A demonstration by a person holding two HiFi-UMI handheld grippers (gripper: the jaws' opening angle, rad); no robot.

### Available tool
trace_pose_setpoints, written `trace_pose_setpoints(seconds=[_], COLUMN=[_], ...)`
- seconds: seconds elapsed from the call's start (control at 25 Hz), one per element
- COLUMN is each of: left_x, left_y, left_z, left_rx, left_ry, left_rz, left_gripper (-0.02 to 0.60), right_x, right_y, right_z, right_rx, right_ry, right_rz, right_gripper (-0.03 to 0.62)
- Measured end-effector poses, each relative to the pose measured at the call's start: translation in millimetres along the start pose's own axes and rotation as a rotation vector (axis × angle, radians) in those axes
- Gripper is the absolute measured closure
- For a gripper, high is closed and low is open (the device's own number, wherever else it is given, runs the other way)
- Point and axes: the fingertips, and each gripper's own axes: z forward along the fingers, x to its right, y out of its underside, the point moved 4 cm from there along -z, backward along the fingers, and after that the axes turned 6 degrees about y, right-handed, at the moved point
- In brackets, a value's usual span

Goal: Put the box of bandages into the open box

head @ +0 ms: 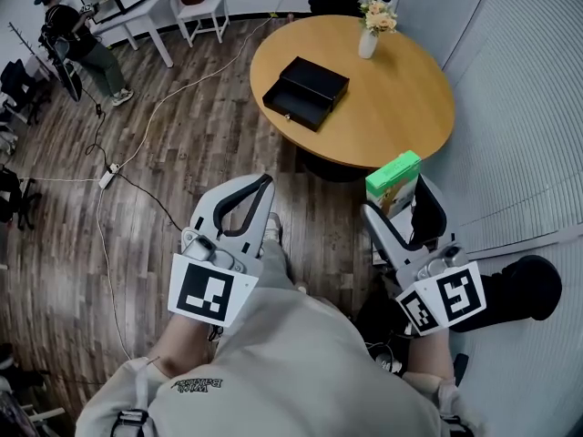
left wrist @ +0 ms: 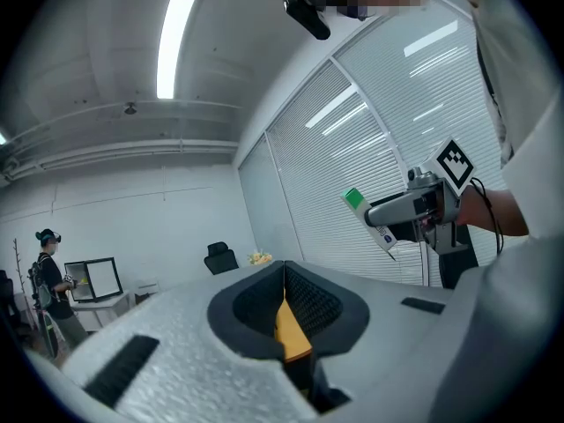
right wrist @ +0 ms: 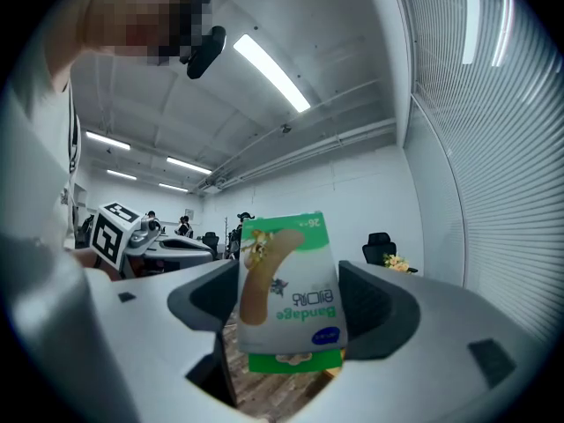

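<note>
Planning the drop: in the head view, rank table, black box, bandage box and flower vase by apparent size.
1. table
2. black box
3. bandage box and flower vase look alike; the bandage box is nearer the camera, so no ranking.

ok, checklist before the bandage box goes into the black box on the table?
1. Right gripper shut on green-and-white cardboard bandage box: ok.
2. Black rectangular open box top open, looks empty: ok.
3. Bandage box above it: not ok, it is by the near edge of the round wooden table.
4. Left gripper shut, empty, off to the side: ok.
5. White vase of flowers apart from black box: ok.
6. Grip firmness: cannot tell.
</note>
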Motion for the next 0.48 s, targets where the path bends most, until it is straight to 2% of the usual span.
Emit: trace_pose_setpoints(seconds=[0.16,0.36,0.48], left_x=[3,-1,-5], left_y=[-2,4,13], left_z=[1,1,9], left_rx=[0.007,0.02,0.023], left_ry=[-0.008,-0.015,0.003], left_rz=[0.004,0.003,-0.033], left_gripper=[0.558,0.558,0.558], right_x=[2,2,7], right_y=[3,9,17], right_z=[2,6,15], right_rx=[-0.004,-0.005,-0.011], right_ry=[0.011,-0.008,-0.032], right_rz=[-0.105,-0.056,0.023], right_gripper=[0.26,0.26,0.26])
